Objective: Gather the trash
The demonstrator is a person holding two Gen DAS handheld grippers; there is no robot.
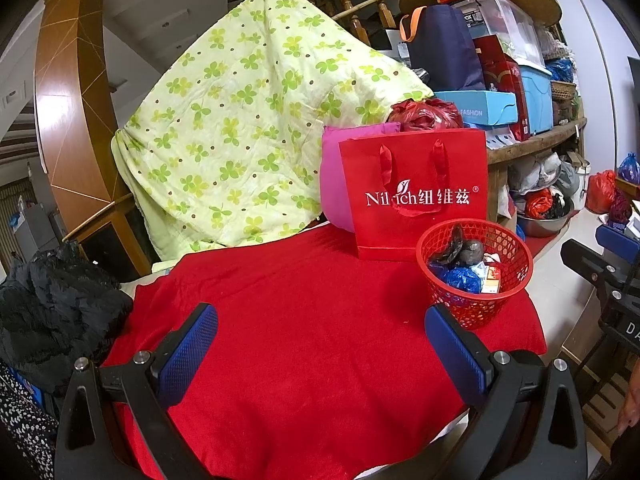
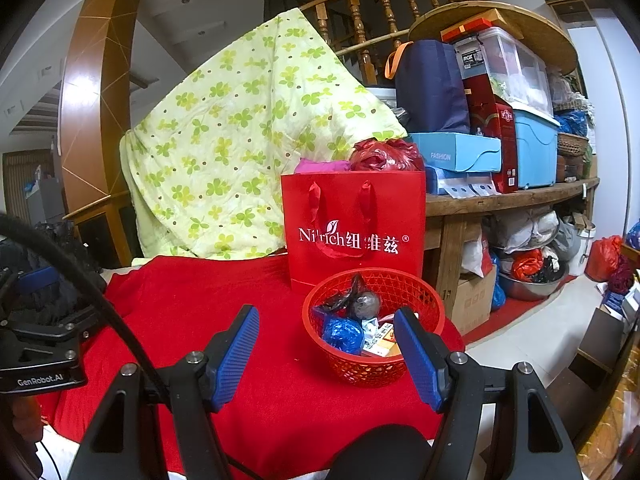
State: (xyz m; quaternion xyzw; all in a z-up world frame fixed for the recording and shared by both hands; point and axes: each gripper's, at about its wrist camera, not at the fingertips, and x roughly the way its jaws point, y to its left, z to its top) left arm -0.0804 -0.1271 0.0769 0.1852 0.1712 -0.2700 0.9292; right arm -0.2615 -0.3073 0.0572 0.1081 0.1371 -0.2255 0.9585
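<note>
Seen on a red cloth [image 2: 192, 304]: a red mesh basket [image 2: 424, 300] holding crumpled blue and black bags and small cartons, just before an upright red gift bag [image 2: 352, 216]. Left gripper [image 1: 322, 330] and right gripper [image 2: 326, 330] spread wide, holding nothing.

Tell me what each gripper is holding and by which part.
Nothing is held. The left gripper and the right gripper are both open and empty above the red cloth; the trash sits in the basket.

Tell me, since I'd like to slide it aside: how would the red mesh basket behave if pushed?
The red mesh basket looks like thin, light plastic, so it should move easily. It narrows toward its base and sits on soft red cloth, so it may snag and tip.
</note>
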